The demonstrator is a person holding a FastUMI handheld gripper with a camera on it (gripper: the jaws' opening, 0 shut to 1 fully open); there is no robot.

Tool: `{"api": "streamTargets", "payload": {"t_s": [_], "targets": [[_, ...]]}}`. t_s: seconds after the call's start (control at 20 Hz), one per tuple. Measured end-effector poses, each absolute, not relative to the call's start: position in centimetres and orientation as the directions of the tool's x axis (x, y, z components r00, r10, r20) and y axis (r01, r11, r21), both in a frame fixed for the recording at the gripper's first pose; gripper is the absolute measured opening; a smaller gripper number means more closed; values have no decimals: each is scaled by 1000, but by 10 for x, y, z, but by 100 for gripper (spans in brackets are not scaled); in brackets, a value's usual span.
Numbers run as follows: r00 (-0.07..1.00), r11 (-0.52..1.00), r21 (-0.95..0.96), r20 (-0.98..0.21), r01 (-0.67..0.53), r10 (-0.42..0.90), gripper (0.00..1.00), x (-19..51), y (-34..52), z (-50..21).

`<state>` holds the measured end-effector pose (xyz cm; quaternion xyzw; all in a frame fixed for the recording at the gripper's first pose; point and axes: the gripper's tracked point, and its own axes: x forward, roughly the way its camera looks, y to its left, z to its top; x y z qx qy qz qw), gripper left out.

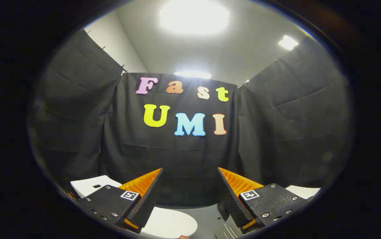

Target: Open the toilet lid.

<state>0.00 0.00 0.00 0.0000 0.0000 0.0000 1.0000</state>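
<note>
My gripper (190,172) is open, its two fingers spread wide with nothing between them. Below and between the fingers lies the white toilet lid (173,224), flat and closed, its rounded end reaching toward the right finger. The left finger (145,196) covers part of the lid. The gripper is held above the lid and apart from it, looking level toward the black cloth wall.
A white box-like thing (89,187) with a small dark slot sits behind the left finger. Another white surface (305,191) shows beyond the right finger. Grey floor (207,217) lies beside the lid. Black cloth walls close in on three sides.
</note>
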Motion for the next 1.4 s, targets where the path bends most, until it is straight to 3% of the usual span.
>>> {"api": "streamTargets", "payload": {"t_s": [0.65, 1.4], "targets": [[993, 993, -5, 2, -121, 121, 95, 10, 44, -2], [996, 994, 61, -23, -90, 92, 95, 22, 42, -33]]}}
